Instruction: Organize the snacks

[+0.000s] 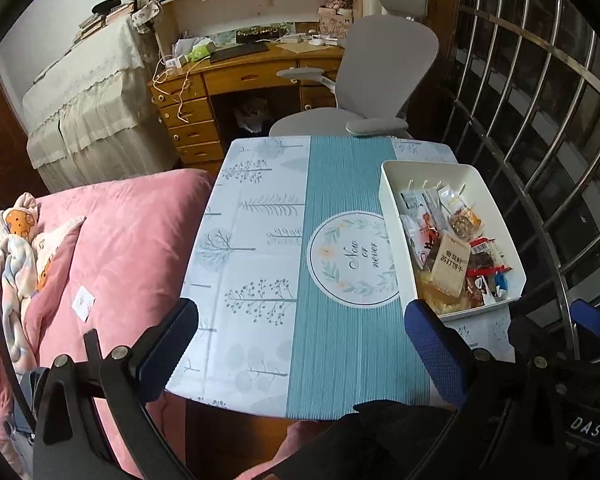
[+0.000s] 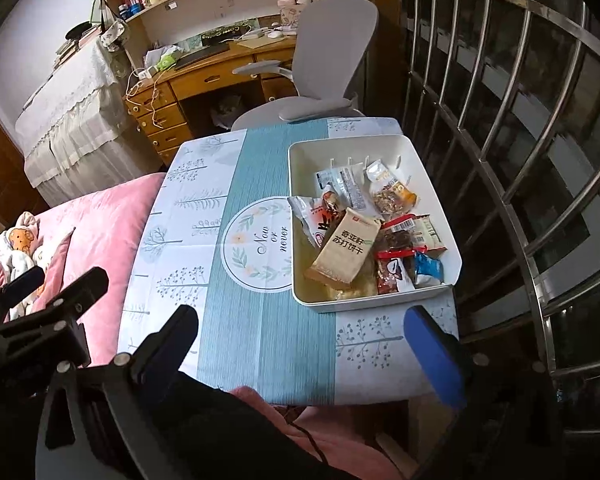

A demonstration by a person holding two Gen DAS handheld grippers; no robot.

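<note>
Both tools are hanging above the near edge of the worktop [image 2: 260,344], the left tool [image 1: 300,344] and the right tool [image 2: 300,344] each with its fingers spread wide and nothing between them. The snacks are lying heaped in the white bin [image 2: 432,168] on the worktop's right side, none visible on the cloth outside it. The tan cracker pack [image 2: 342,250] is resting on top; it is probably light, crinkly and slippery with brittle contents, so pinching its sealed end or narrow sides gently looks safest.
</note>
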